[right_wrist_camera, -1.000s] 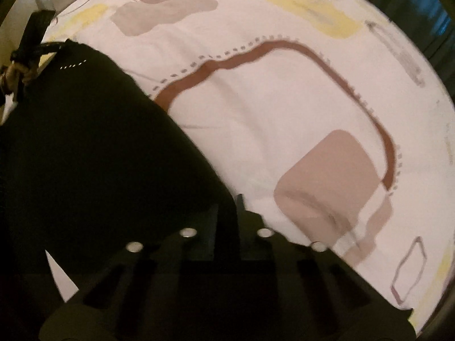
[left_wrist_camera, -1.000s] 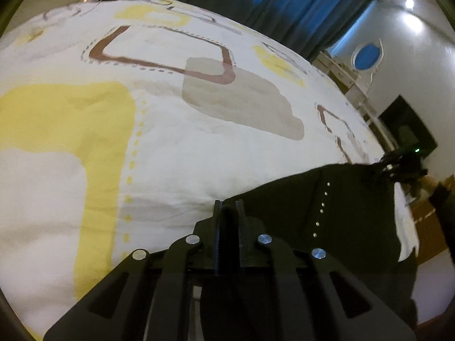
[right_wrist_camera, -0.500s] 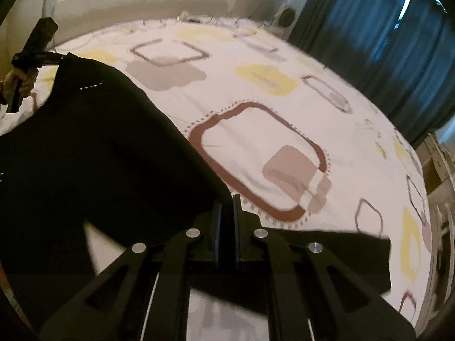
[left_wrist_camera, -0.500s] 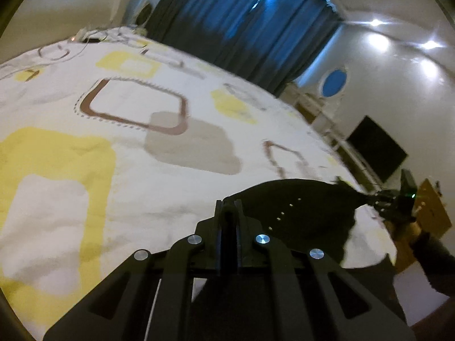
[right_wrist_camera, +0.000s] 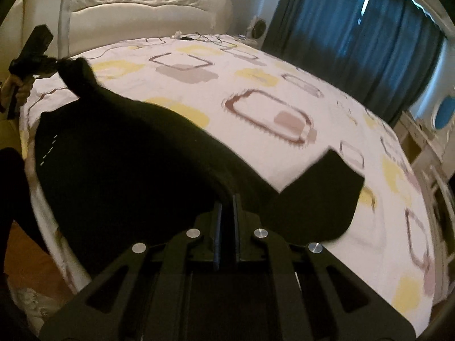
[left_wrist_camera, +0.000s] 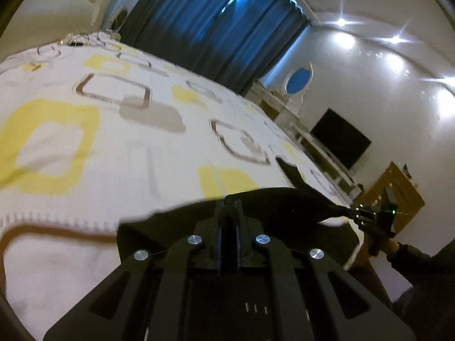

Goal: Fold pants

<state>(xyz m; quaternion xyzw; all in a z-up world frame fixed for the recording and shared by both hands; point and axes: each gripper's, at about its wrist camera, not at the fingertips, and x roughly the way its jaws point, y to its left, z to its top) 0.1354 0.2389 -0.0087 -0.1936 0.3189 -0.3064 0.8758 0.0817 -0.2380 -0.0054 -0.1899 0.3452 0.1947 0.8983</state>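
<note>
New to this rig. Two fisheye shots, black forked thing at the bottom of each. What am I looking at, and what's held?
There is no robot arm: a person carries one two-finger gripper in each hand, and each has a camera looking forward along its fingers. The black fork at the bottom of the left wrist view is the left gripper; in the right wrist view it is the right gripper. Each view also shows the other gripper off to the side, with the person's hand. Both are shut on a pair of black pants, stretched between them over a bed with a white patterned cover. One pant end trails on the cover.
</note>
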